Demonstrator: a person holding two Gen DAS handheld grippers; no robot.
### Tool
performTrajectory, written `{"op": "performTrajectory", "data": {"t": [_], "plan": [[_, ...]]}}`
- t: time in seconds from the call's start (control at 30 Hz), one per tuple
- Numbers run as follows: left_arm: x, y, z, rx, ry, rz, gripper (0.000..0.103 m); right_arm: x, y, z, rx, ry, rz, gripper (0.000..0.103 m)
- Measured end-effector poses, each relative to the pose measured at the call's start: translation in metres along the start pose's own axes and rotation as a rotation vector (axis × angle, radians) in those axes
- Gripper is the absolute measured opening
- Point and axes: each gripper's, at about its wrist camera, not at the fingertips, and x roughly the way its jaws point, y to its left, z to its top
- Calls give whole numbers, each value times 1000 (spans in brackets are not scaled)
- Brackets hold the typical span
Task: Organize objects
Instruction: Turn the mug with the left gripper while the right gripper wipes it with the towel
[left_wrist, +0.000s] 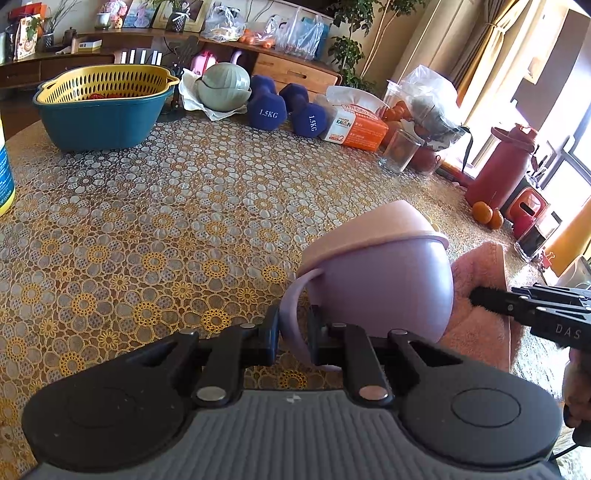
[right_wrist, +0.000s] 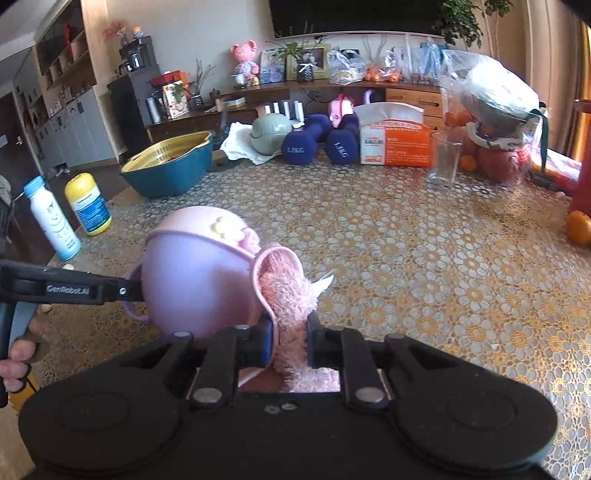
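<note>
Left wrist view: left gripper clamped on lilac plastic cup's handle to steady it | right gripper pinched fluffy pink towel against cup side, likely wiping

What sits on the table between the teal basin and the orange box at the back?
In the right wrist view, between the teal basin and orange box: a pale green bowl on white cloth, then two blue dumbbells.

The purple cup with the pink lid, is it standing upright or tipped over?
Tipped. The purple cup leans with its pink lid slanted, its handle pinched by the left gripper.
</note>
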Motion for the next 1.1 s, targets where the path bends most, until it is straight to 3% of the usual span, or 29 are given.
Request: {"op": "performTrajectory", "data": {"t": [0.2, 0.5, 1.1], "plan": [[0, 0, 1, -1, -2, -2, 15, -16, -2, 11, 10, -44, 41, 16], [0, 0, 1, -2, 1, 5, 15, -14, 37, 21, -39, -32, 154, 16], [3, 7, -2, -18, 8, 13, 15, 7, 34, 19, -70, 16, 126, 18]]}}
